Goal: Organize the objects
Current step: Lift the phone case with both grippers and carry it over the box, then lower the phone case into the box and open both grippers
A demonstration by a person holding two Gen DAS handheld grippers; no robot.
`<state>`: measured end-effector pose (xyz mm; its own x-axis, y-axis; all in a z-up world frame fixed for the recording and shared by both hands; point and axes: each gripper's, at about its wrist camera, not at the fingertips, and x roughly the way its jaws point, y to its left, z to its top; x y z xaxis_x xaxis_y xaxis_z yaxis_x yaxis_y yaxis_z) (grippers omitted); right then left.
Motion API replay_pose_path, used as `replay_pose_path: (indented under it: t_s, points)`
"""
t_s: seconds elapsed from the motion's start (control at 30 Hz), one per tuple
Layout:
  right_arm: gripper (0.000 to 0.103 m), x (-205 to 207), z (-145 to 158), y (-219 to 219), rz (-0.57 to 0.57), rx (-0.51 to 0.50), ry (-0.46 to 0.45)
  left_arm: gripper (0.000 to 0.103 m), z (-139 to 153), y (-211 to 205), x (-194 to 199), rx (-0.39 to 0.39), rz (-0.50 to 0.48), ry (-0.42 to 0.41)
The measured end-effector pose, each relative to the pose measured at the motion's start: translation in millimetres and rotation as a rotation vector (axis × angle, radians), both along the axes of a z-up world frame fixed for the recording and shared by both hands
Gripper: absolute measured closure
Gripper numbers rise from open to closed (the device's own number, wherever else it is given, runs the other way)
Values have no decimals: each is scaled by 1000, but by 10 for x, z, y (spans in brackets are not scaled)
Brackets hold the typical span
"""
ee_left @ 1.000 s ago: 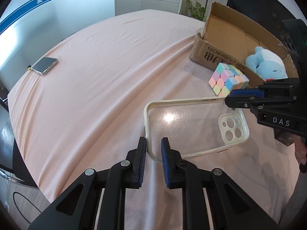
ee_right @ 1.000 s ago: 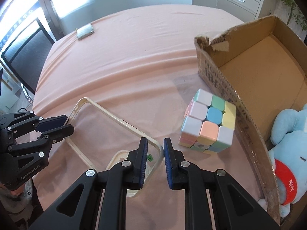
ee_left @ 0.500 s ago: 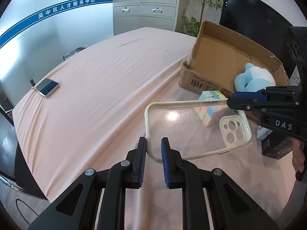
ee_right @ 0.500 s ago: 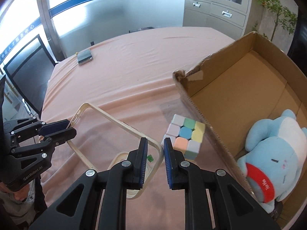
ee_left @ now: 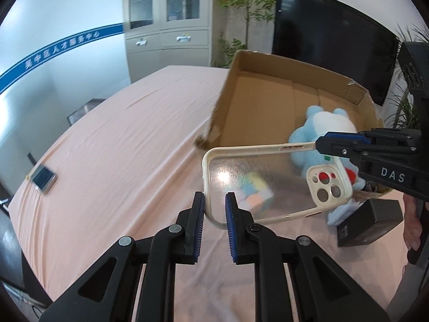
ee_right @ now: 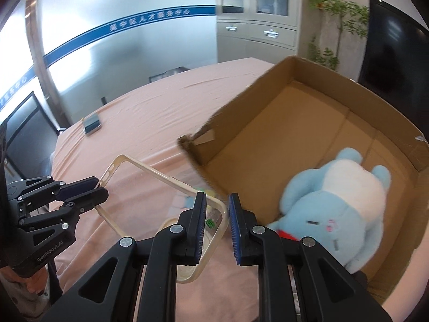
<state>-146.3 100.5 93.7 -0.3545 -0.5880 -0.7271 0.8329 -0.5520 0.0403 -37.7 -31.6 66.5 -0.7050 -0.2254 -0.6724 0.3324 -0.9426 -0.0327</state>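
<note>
My left fingers (ee_left: 214, 209) pinch the short end of a clear phone case (ee_left: 257, 177) with a cream rim, and my right fingers (ee_right: 217, 214) pinch its other end, near the camera cutout; between them the case hangs above the counter (ee_left: 120, 145), at the lower middle of the left wrist view. In that view my right fingers (ee_left: 321, 143) reach in from the right edge, clamped on the far long rim. In the right wrist view my left fingers (ee_right: 97, 187) come in from the left edge, closed on the case (ee_right: 161, 187) corner.

Through the clear back I see a pastel cube (ee_left: 254, 193), smeared and hard to read; in the right wrist view only a sliver of it shows past the case and my fingers. The cardboard box (ee_left: 268, 75) sits open at the upper right, a blue and white plush toy (ee_left: 329, 123) inside, partly covered by the case and my right fingers. A dark box (ee_left: 370, 222) lies at the lower right, cut off by the tool; its printing is too small to read. A phone (ee_left: 43, 179) lies at the left edge of the pink cloth.

The right tool reads "DAS"; the left reads "GenRobot.AI". A blue wall band carries white Chinese characters, blurred.
</note>
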Motion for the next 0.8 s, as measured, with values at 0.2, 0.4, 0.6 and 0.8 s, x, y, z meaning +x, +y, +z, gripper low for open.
replay_pose_path:
  t_s: [0.2,0.4,0.6,0.8]
  points:
    - [89,-370,136,424,-133,-63,-5,89,100,314,-490,-29,-101,-1]
    - [89,-709,181,816,-271,-94,-4,89,182,591,-870,-19,-177,10]
    - [89,-961,212,1130,-368,-119,-10,89,213,838,-1234,5,-246,-6]
    - [89,-1150,214,1567,-475,-162,-39,89,254,1150,-1472,23,-319,-2]
